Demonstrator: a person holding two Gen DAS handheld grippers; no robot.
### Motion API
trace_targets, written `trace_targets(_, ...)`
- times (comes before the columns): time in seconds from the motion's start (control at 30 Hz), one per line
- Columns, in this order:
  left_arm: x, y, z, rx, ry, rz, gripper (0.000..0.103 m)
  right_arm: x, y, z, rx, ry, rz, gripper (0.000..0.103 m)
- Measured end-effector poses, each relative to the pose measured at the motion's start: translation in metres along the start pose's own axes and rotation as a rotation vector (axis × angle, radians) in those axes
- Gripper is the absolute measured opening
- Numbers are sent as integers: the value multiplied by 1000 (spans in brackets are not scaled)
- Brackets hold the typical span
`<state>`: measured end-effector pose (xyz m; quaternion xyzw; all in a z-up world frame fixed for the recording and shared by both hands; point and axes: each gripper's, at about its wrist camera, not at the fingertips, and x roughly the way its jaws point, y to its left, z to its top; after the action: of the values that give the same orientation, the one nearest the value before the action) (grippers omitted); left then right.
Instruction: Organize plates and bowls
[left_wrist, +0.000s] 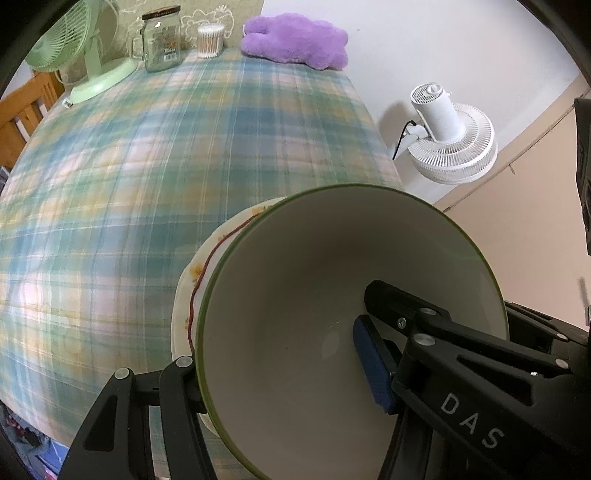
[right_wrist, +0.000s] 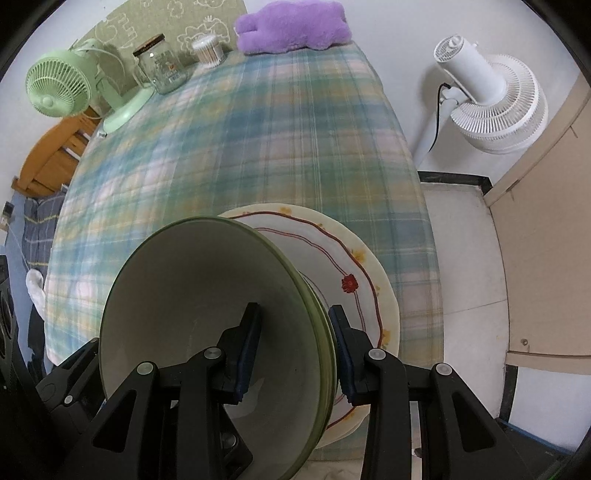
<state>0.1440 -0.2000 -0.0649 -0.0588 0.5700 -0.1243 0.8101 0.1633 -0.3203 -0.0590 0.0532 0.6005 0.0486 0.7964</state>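
Gripping opposite walls of the bowl (right_wrist: 207, 314) above the plate (right_wrist: 354, 266), left gripper (left_wrist: 273, 373) and right gripper (right_wrist: 295, 354) are risking tipping it off the worktop (right_wrist: 258, 129) edge.

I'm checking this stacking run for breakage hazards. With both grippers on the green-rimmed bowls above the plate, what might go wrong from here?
1. The plate lies near the table's right edge; a nudge from the bowls may push it off.
2. Each gripper, left and right, pinches only one wall of the rim; the tilted bowls might slip.
3. The rims look nested; uneven pulling may knock them together.
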Motion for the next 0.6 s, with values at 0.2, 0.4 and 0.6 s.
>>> trace_targets(0.2, 1, -8, 3, 29, -14, 51, 63, 3, -4, 3, -5, -23, 28, 43)
trace_targets(0.4, 3, -11, 2, 45, -21, 74, 67, 4, -10, -1, 11, -48, 72, 45)
trace_targets(0.6, 4, -7, -5, 27, -25, 73, 80, 3, -13, -8, 8, -73, 64, 65)
